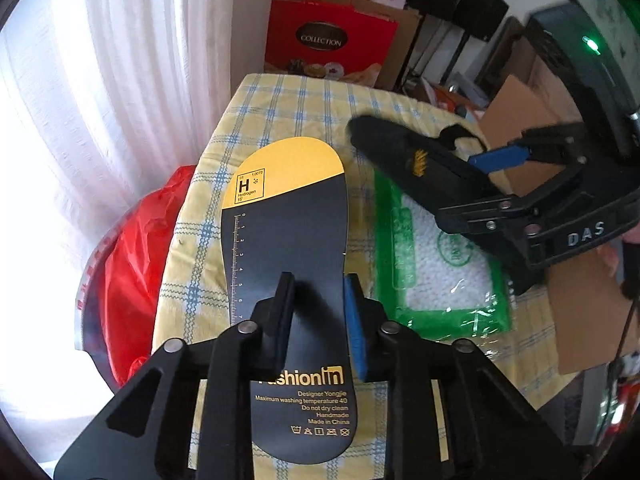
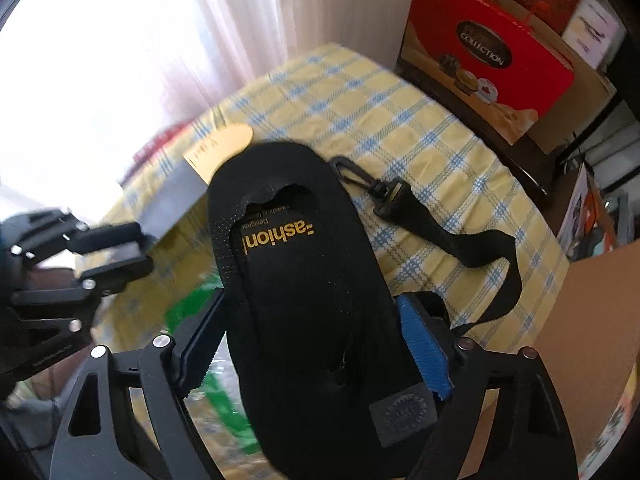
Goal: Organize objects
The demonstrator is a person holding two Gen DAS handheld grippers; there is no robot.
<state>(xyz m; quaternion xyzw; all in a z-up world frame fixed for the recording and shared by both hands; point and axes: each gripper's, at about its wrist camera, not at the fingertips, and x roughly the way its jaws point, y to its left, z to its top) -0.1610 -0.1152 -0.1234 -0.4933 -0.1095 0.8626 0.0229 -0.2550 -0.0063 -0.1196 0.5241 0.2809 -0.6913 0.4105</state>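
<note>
The left gripper (image 1: pixel 320 304) is clamped across the waist of a black-and-yellow insole (image 1: pixel 288 240), held above the yellow checked tablecloth (image 1: pixel 280 100). The right gripper (image 2: pixel 316 340) has its jaws wide on either side of a black slipper (image 2: pixel 296 264) and seems, through the blur, to grip it. A green-edged bag (image 1: pixel 440 272) lies between them, a black strap (image 2: pixel 460 240) at the far right.

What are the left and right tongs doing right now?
Left tongs: closed on the flat insole, pinching it edgewise.
Right tongs: closed wide around the black shoe, holding it above the table.
</note>
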